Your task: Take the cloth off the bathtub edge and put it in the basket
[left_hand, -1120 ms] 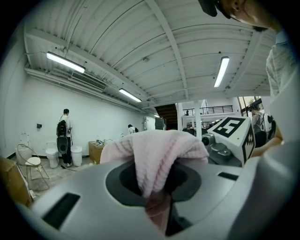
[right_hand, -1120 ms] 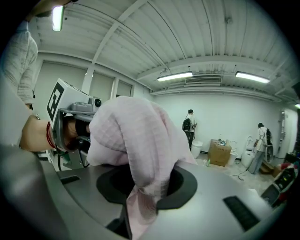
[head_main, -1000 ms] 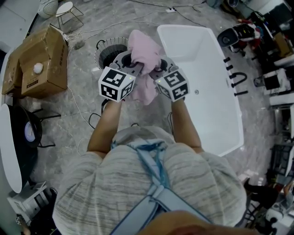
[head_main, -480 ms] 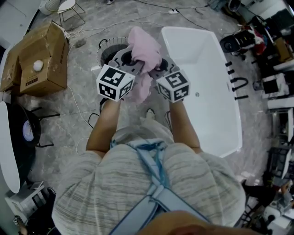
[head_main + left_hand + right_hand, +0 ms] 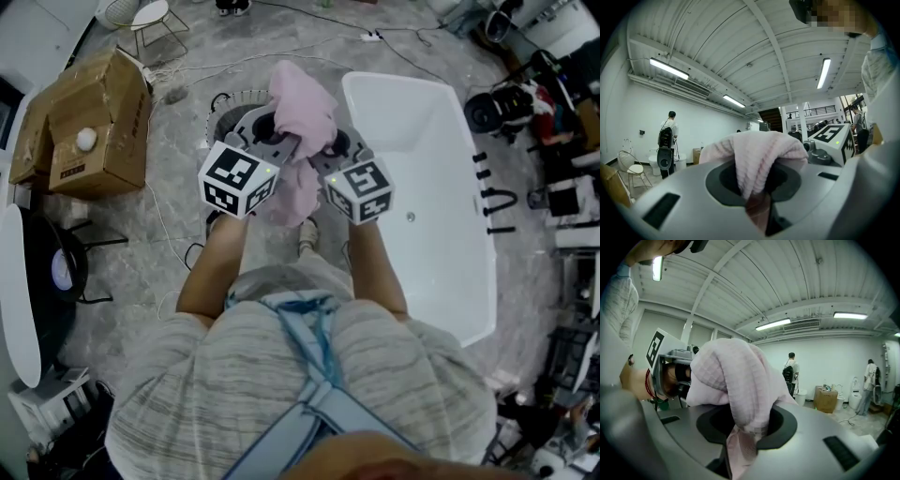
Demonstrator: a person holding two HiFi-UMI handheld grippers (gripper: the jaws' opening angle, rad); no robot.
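Note:
A pink cloth (image 5: 302, 111) hangs bunched between my two grippers, up in the air. My left gripper (image 5: 284, 143) is shut on its left part and my right gripper (image 5: 323, 150) on its right part. Just beyond the left gripper stands the round black wire basket (image 5: 228, 105) on the floor. The white bathtub (image 5: 441, 141) lies to the right, its near rim bare. In the left gripper view the cloth (image 5: 757, 152) drapes over the left gripper (image 5: 757, 208) and hides the pads. The right gripper view shows the cloth (image 5: 736, 380) pinched in the right gripper (image 5: 740, 448).
Cardboard boxes (image 5: 89, 117) sit at the left, and a wire chair (image 5: 150, 23) stands behind them. Cables run over the marble floor around the basket. A black stand (image 5: 52, 267) is at the far left, and dark equipment (image 5: 525, 103) crowds the right. People (image 5: 790, 373) stand far off.
Both grippers have carried the cloth a little away from the tub's rim. The person has stepped forward, and a foot now shows below the cloth.

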